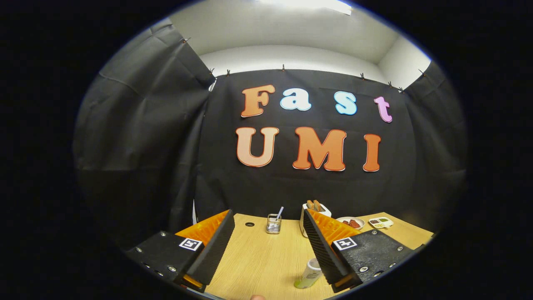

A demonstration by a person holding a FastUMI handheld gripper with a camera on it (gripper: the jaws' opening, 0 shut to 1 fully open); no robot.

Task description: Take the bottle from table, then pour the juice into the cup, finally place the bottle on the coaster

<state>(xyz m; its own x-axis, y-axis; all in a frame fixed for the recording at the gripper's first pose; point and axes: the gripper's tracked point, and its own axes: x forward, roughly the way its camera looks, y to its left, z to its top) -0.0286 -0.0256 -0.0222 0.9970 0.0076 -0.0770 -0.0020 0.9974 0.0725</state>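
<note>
The gripper [268, 246] hovers above the wooden table [258, 258] with its fingers spread wide and nothing between them, while the bottle [309, 274] stands just beside the right finger's inner face, low near its base

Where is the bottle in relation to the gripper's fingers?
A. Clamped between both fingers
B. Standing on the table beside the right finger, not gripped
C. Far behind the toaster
B: the bottle stands on the table by the right finger; the gripper is open.
</note>
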